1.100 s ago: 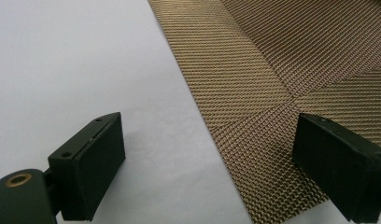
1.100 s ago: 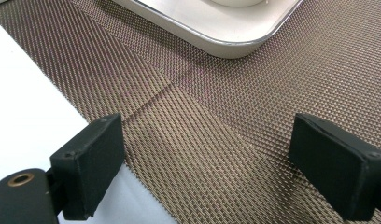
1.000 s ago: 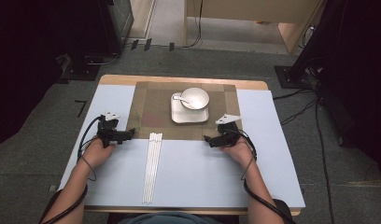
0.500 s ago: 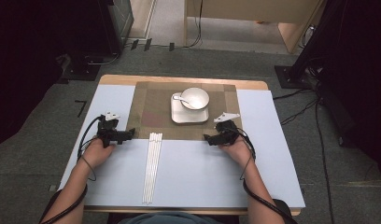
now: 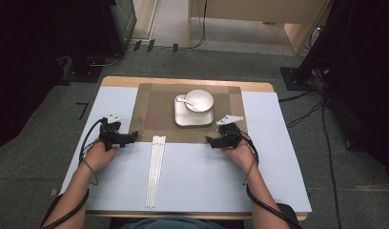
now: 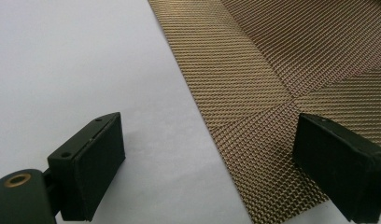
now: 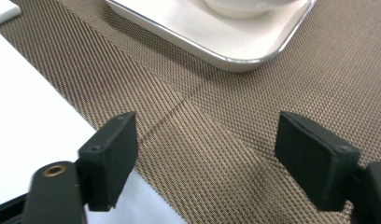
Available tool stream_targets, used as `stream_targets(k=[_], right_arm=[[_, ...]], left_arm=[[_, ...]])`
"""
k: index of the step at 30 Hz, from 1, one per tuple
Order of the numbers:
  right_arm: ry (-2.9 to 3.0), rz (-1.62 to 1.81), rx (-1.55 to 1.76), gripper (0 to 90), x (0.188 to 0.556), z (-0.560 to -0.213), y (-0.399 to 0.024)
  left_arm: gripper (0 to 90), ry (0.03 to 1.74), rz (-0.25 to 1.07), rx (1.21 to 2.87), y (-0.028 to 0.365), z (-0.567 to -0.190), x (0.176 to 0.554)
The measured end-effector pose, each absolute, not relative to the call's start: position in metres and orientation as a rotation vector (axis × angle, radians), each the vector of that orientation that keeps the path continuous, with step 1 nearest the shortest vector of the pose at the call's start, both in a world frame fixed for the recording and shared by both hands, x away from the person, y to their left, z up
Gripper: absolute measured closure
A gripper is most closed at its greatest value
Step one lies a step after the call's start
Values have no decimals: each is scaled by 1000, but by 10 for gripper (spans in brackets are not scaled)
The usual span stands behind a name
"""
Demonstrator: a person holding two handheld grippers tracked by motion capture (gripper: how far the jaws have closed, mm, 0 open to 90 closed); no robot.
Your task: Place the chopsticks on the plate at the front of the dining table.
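Placemat (image 5: 154, 112), woven and brown, flat on the far middle of the pale tabletop (image 5: 116, 100), long axis running left to right, edges square to the tabletop's. Looks untouched as yet: no corner lifted, no fold, nothing gripped, so the work seems to be at its very start.

At the left, left gripper (image 5: 134, 137) low at the mat's near left corner, pointing rightward, released: jaws wide, one over bare tabletop, the other over the weave, the mat's edge passing between them, pads not pressing on it.

Next along, a bundle of thin white sticks (image 5: 156, 171) on the tabletop, long axis near to far, far ends at the mat's near edge.

On the mat's right half, a square white tray (image 5: 183, 119) carrying a bowl (image 5: 200, 99) with a spoon (image 5: 183, 100).

At the right, right gripper (image 5: 209, 141) over the mat's near right part, just in front of the tray, pointing leftward; jaws have just been closing a little yet stand well apart, only weave beneath, nothing clamped.

Left to do, by this reading: everything, starting with a first grasp.
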State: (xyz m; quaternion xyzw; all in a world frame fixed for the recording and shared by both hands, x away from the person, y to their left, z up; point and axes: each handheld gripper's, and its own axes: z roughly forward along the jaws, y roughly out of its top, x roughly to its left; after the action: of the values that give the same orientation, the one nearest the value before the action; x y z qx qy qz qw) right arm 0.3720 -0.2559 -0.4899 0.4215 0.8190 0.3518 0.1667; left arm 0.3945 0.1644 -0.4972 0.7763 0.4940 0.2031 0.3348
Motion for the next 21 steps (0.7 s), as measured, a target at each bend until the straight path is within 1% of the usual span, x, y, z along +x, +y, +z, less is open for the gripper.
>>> stream_targets(k=[1,21], right_arm=[[2329,1009,1187,241,371,-488,-255],[2342,1023,1171,245,369,-487,-240]], left_arm=[[89,1289,530,2025,164,-497,395],[89,1289,530,2027,164,-497,395]])
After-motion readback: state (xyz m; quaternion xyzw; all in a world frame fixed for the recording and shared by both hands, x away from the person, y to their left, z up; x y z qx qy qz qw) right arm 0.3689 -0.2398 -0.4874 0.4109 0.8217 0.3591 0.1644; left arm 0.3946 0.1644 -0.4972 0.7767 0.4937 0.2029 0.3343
